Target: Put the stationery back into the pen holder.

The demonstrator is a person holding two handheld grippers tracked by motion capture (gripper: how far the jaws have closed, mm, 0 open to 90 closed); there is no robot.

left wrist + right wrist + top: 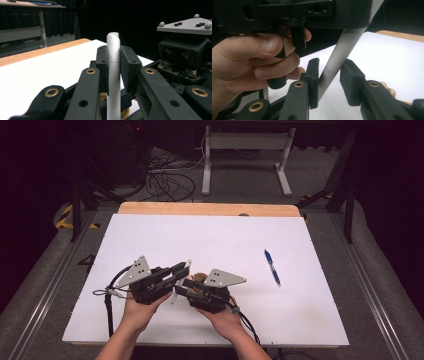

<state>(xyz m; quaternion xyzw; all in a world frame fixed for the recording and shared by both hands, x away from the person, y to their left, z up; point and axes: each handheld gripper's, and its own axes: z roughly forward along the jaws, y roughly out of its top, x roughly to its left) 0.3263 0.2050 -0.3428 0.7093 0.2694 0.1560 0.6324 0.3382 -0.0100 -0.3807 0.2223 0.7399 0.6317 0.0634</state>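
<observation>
A white pen (113,50) stands upright between the pads of my left gripper (114,65), which is shut on its upper part. In the high view the left gripper (184,270) and right gripper (187,285) meet nose to nose near the table's front, with the pen (174,296) between them. In the right gripper view the pen's lower shaft (339,55) slants between the jaws of my right gripper (329,75). The left pad touches the shaft, while a gap shows at the right pad. A hand (249,57) grips the left gripper's body above.
A blue pen (272,267) lies on the white board (200,235) to the right of both grippers. A wooden strip (210,209) runs along the board's far edge. Cables and a white metal frame (245,142) sit on the floor beyond.
</observation>
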